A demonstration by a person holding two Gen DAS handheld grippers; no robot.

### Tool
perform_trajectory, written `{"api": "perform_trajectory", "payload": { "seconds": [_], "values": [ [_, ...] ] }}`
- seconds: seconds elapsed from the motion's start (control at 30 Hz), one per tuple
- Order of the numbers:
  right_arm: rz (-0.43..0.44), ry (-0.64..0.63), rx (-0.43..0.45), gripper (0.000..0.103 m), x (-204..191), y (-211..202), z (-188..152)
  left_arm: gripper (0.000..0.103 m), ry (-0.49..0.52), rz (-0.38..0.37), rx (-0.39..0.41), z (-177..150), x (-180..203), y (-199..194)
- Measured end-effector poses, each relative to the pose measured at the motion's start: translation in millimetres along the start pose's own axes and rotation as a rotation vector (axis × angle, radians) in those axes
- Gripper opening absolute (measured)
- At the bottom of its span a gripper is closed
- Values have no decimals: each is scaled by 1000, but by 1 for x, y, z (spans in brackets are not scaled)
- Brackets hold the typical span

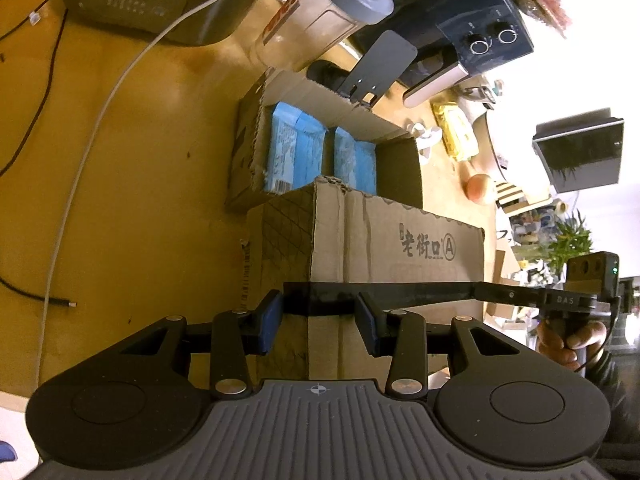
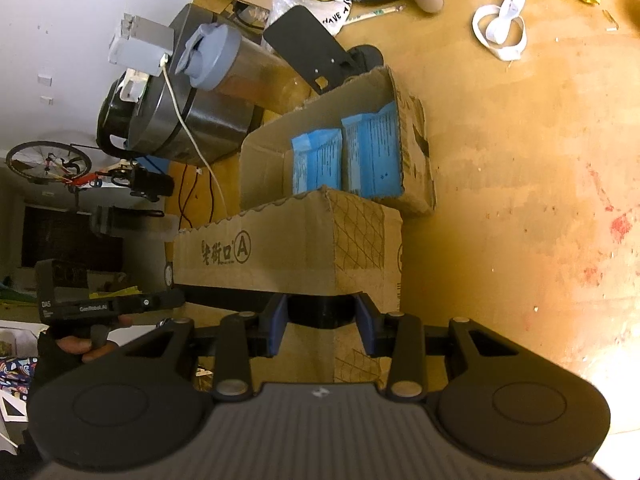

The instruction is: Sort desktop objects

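Note:
Both grippers hold one black phone stand between them, beside a closed cardboard box (image 1: 380, 236) printed with an "A". My left gripper (image 1: 318, 322) is shut on the stand's flat black plate (image 1: 384, 290). My right gripper (image 2: 322, 322) is shut on the stand's round black base (image 2: 320, 310). The other gripper shows at each view's edge, held by a hand. Behind the closed box stands an open cardboard box (image 2: 412, 128) with two blue packets (image 2: 348, 160) in it; the packets also show in the left wrist view (image 1: 316, 150).
On the wooden table (image 1: 140, 200): a second black stand (image 1: 380, 66), a clear bottle with a grey lid (image 1: 332, 8), a rice cooker (image 2: 168, 120), a white cable (image 1: 92, 136), black wires, an appliance with dials (image 1: 492, 40), a yellow packet (image 1: 458, 132), an onion (image 1: 478, 188), a white strap (image 2: 502, 30).

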State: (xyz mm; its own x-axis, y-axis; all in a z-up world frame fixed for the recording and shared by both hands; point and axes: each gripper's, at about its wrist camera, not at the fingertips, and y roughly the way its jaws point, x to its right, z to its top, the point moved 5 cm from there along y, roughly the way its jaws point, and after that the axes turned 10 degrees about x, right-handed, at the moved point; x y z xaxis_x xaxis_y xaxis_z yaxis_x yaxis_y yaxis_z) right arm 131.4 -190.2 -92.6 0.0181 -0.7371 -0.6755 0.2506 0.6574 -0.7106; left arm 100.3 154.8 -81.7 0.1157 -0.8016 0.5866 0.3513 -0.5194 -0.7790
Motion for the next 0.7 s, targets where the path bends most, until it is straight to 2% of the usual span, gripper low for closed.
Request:
{"api": "perform_trajectory", "payload": {
  "seconds": [0.7],
  "values": [
    [26, 34, 34, 34, -11, -3, 33, 39, 45, -7, 11, 42, 11, -1]
  ]
}}
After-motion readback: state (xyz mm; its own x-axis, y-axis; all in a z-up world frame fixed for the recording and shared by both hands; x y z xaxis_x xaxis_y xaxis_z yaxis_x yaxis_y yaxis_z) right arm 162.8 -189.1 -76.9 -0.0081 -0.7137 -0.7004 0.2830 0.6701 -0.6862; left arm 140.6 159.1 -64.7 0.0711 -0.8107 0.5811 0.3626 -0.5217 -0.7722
